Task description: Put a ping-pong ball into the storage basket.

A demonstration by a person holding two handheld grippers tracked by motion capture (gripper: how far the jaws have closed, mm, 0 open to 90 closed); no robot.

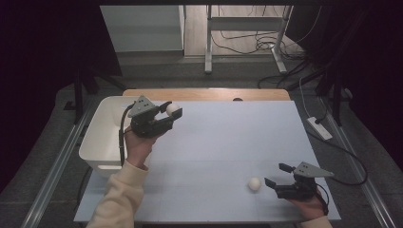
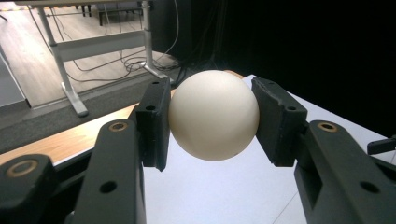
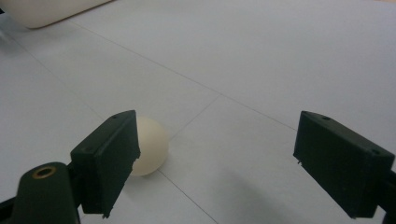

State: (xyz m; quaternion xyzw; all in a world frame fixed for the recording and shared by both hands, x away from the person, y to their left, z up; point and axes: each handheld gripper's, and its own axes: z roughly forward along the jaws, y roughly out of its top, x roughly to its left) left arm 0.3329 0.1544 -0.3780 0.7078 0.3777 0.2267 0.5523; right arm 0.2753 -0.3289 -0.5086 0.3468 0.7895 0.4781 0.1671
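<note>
Left gripper [image 1: 171, 113] is clamped on a white ball [image 1: 173, 109], lifted just beside the right rim of the white bin [image 1: 97, 137]; in the left gripper view the held ball [image 2: 214, 115] sits squeezed between both pads [image 2: 155, 122], centred, no slip visible. Step in hand looks like the carry: ball picked, not yet dropped in the bin. Next move, as I judge it, calls for swinging the left gripper over the bin opening, then letting the jaws spread so the ball falls inside, not on the rim

Right gripper [image 1: 276, 175] sits low on the grey table mat [image 1: 228, 142], far from the bin at the near right corner, jaws spread wide and holding nothing. Second ball [image 1: 254, 184] rests on the mat just beside that gripper, bin-side of it. In the right gripper view this loose ball [image 3: 148, 145] is partly behind one jaw pad [image 3: 109, 158], off to the side of the gap rather than in it, so the right gripper probably needs to shift sideways to centre the ball before closing

Counts: balls 2 clearly seen (one held, one loose); a pale round shape inside the bin could be a third, cannot tell. Bins 1. Grippers 2. Mat 1
</note>
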